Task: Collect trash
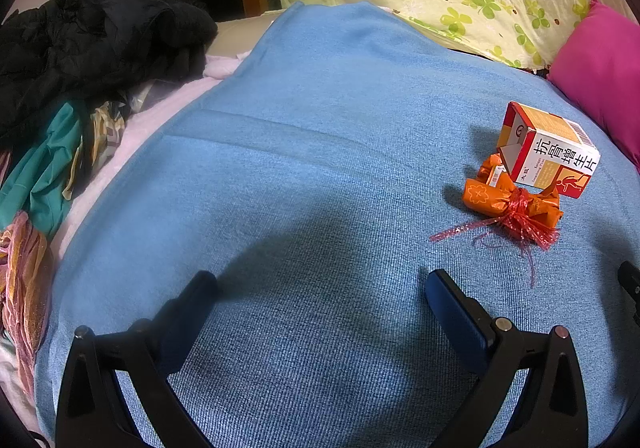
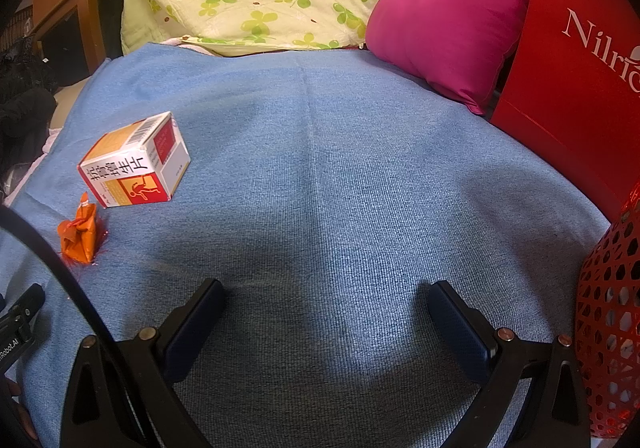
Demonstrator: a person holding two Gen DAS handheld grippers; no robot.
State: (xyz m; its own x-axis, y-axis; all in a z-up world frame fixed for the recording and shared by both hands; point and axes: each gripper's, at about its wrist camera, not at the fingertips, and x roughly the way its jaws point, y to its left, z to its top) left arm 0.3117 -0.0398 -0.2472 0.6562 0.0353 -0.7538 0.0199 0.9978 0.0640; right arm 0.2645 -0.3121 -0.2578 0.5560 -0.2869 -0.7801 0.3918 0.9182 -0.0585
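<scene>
Two black two-finger grippers hover over a blue woven blanket [image 1: 320, 151] on a bed, each with its fingers spread wide and holding nothing. The left gripper [image 1: 320, 288] and right gripper [image 2: 326, 294] both sit near the viewer, above bare cloth.

The trash lies between them: a small red, orange and white cardboard medicine box [image 1: 548, 147], one end flap open, and touching its near side a crumpled orange foil wrapper tied with frayed red ribbon [image 1: 514, 203]. A red perforated plastic basket [image 2: 608, 328] at the near right edge is probably the bin, though little of it shows.

The wrapper is soft and crushable; gripping its bunched middle looks safer than catching the thin ribbon. The box is rigid and flat-sided, so closing on two opposite faces should hold it. The blanket is loose, so a low approach risks snagging cloth
</scene>
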